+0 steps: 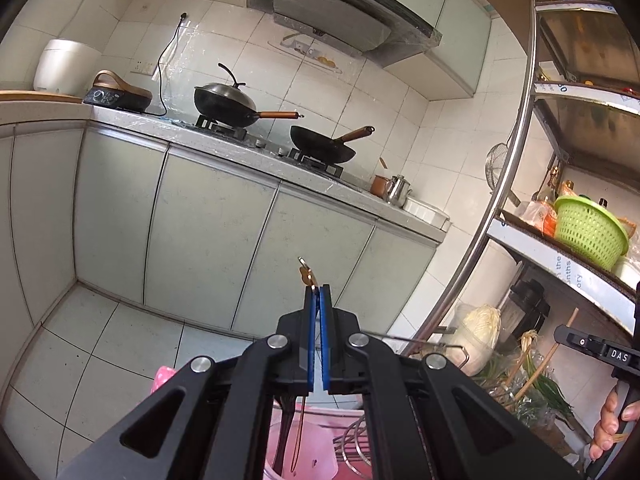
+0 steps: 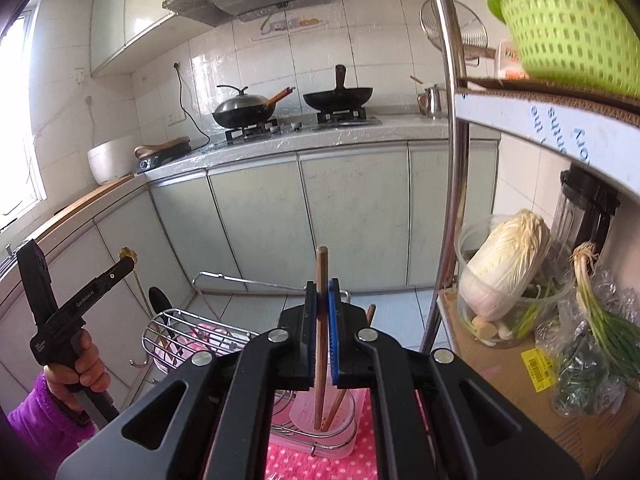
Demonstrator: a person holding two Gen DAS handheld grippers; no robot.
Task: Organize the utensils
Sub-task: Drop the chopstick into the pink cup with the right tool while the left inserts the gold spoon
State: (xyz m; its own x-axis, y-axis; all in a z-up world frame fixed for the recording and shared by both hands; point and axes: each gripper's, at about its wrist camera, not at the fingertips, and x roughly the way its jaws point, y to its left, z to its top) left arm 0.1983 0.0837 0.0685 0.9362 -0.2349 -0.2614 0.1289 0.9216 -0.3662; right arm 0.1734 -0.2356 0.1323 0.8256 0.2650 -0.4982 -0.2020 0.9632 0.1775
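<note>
Right wrist view: your right gripper (image 2: 323,292) is clamped on a wooden chopstick (image 2: 321,320) hanging over the clear holder (image 2: 320,412). The left gripper (image 1: 316,292) pinches a thin gold-handled utensil (image 1: 306,274). Watch the wire rack (image 2: 192,332) rim, it could snag either tip and twist it loose.

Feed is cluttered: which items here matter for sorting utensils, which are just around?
Job:
brown wooden chopstick in right claw
thin gold-handled utensil in left claw
chrome wire rack

Around:
two black woks
green plastic basket
pale napa cabbage
</note>
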